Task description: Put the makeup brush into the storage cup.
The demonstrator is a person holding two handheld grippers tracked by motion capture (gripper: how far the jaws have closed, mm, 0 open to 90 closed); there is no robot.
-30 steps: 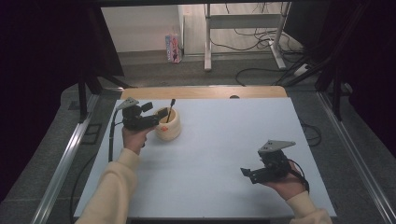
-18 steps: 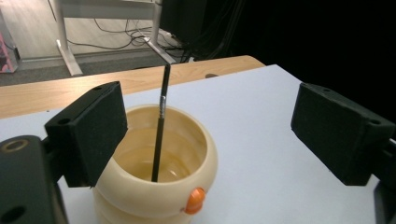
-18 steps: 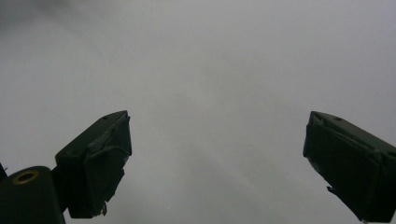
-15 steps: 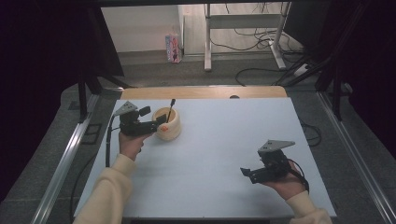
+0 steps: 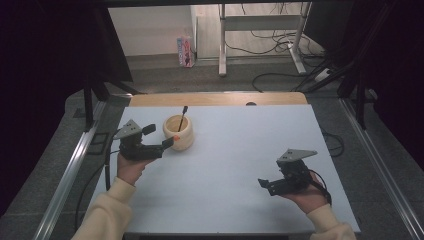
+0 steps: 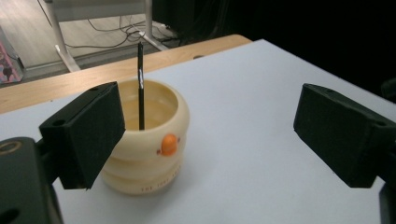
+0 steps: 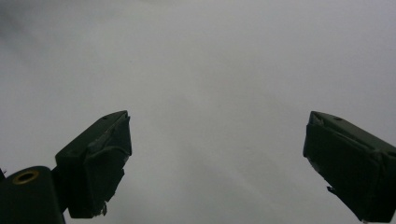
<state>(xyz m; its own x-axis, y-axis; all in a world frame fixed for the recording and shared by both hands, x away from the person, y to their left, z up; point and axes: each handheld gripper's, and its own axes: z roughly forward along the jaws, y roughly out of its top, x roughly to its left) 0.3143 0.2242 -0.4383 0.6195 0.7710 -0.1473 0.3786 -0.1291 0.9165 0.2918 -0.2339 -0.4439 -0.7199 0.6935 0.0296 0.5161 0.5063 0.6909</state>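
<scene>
Cream cup (image 6: 149,144) on white surface (image 5: 250,150), black stick (image 6: 140,84) upright inside, left claw (image 6: 205,135) spread beside it, right claw (image 7: 219,163) spread, empty.

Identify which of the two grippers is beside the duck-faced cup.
The left gripper: its open jaws sit beside the cream cup holding a black pen. The right gripper rests far off.

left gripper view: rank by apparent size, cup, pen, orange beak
1. Cream duck-face cup, largest.
2. Black pen standing in it, tall but thin.
3. Orange beak on the cup's front, smallest.
</scene>
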